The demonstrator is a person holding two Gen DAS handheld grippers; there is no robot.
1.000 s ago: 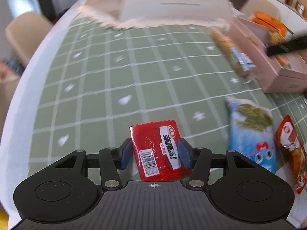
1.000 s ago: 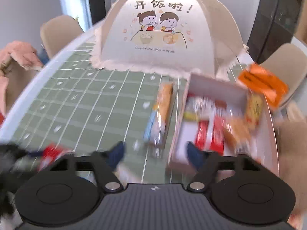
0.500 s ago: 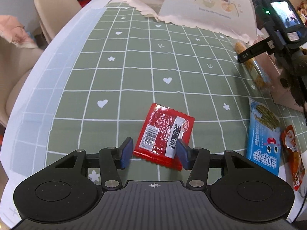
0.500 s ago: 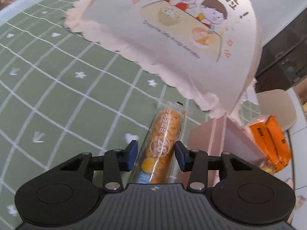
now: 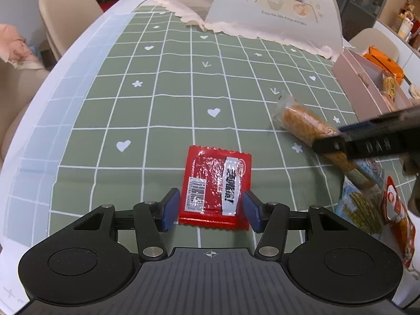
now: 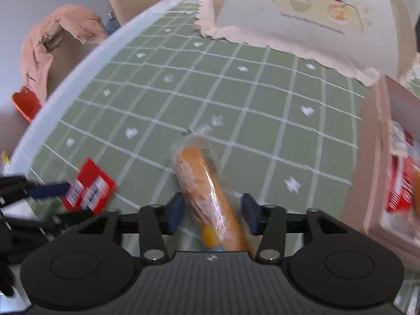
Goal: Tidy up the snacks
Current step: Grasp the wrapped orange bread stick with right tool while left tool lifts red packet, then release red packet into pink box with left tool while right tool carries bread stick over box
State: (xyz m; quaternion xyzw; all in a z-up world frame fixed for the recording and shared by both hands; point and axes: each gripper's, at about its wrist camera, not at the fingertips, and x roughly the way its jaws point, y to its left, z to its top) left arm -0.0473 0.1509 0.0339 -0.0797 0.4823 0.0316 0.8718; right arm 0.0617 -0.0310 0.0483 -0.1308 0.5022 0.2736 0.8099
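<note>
Between the blue pads of the left gripper (image 5: 211, 211) a flat red snack packet (image 5: 216, 186) is straddled on the green checked tablecloth (image 5: 162, 110); a sliver of cloth shows on either side, so the jaws are judged parted and not yet pressing, having opened slightly a moment ago, probably to line up on the packet's narrow width. In the same way the right gripper (image 6: 212, 211) is set astride a long clear-wrapped orange cracker roll (image 6: 207, 186), which lies slanted between the pads without being pinched; these jaws have just been widening, presumably to clear the roll's thickness before a grasp. Both snacks therefore lie loose on the cloth, each near its own fingertips, neither lifted. To the right of the left gripper, close in, a blue seaweed-snack bag (image 5: 363, 210) and a red-and-white packet (image 5: 400, 210) lie at the table edge, partly overlapped by the roll's near end. Further right and ahead, a pink box (image 5: 367, 89) holding other snacks is seen, the likely destination, with an orange packet (image 5: 384, 61) beyond it. Farthest ahead stands a cream food-cover tent (image 5: 275, 10) with a cartoon print, clear of the path. The right gripper crosses just over the roll in the left view, so the two tools work close together and could collide.
</note>
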